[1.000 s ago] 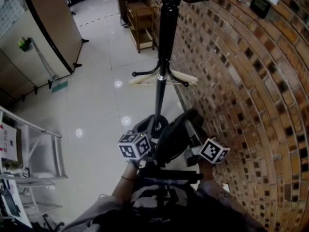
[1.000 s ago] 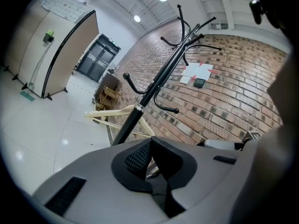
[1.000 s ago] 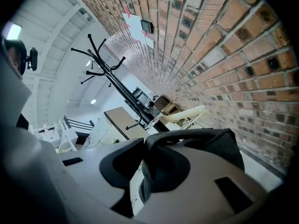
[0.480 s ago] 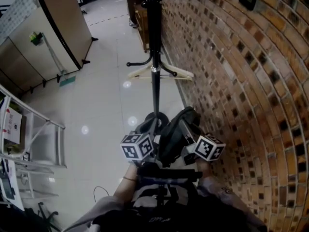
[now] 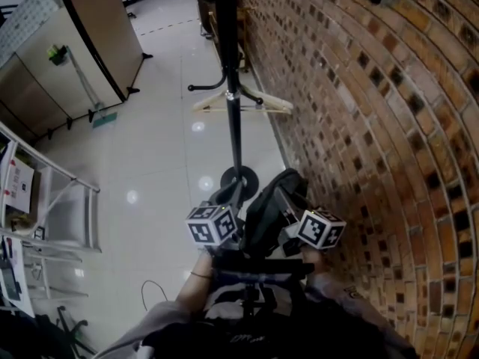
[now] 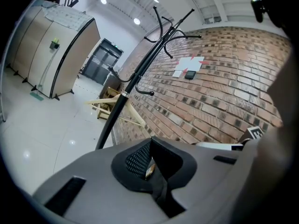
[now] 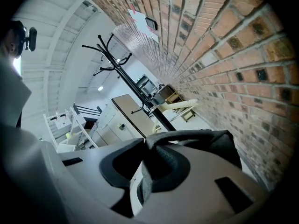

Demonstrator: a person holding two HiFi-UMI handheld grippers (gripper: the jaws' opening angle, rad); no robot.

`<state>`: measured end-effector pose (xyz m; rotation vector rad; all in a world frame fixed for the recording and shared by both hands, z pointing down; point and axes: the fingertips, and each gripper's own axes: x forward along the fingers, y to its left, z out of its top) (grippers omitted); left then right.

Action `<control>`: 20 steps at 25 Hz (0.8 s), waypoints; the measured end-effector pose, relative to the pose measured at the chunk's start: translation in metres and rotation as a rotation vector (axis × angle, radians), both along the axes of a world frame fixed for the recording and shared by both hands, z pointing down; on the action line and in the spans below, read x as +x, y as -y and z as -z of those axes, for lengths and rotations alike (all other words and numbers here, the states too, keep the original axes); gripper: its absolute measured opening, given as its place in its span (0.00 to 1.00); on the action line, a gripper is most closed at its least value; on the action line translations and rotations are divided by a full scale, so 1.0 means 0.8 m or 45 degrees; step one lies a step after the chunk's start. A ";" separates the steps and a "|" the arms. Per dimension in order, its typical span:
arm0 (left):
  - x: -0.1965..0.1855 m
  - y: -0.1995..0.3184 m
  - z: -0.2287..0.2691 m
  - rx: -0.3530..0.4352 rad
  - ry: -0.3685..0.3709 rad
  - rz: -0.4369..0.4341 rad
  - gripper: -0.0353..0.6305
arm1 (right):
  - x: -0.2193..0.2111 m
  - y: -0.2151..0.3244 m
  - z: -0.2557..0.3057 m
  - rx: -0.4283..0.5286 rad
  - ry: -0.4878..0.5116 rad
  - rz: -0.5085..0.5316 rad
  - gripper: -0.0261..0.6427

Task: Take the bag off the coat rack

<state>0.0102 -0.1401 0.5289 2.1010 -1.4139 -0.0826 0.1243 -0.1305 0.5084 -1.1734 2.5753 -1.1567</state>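
The black coat rack (image 5: 233, 118) stands on its round base by the brick wall, with a wooden hanger (image 5: 243, 102) on a low hook. The dark bag (image 5: 266, 212) is off the rack and hangs close to the person's body, between both grippers. My left gripper (image 5: 230, 204) is shut on a black mesh part of the bag (image 6: 138, 160); its jaws (image 6: 150, 166) pinch the fabric. My right gripper (image 5: 290, 206) is shut on a dark strap (image 7: 161, 164), and the bag's body (image 7: 210, 143) bulges beyond it. The rack's pole (image 6: 122, 99) rises ahead, apart from the bag.
The brick wall (image 5: 359, 126) runs close along the right. A white metal shelf frame (image 5: 52, 215) stands at the left. A tan partition (image 5: 90, 28) and a mop (image 5: 78, 88) are at the far left, and a wooden shelf unit (image 5: 212, 17) stands behind the rack.
The rack now sits farther off and its round base shows free of the bag. Both grippers keep their hold on the bag near the body.
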 end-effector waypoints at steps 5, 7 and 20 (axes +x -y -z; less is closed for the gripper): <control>0.010 -0.003 0.000 0.002 -0.008 -0.010 0.06 | 0.005 -0.008 0.005 0.010 -0.027 -0.001 0.11; 0.012 -0.004 0.002 0.011 -0.009 -0.009 0.06 | 0.006 -0.010 0.004 0.008 -0.019 0.005 0.11; 0.010 -0.007 0.006 0.029 -0.008 0.011 0.06 | 0.002 -0.007 0.009 0.056 0.034 0.041 0.11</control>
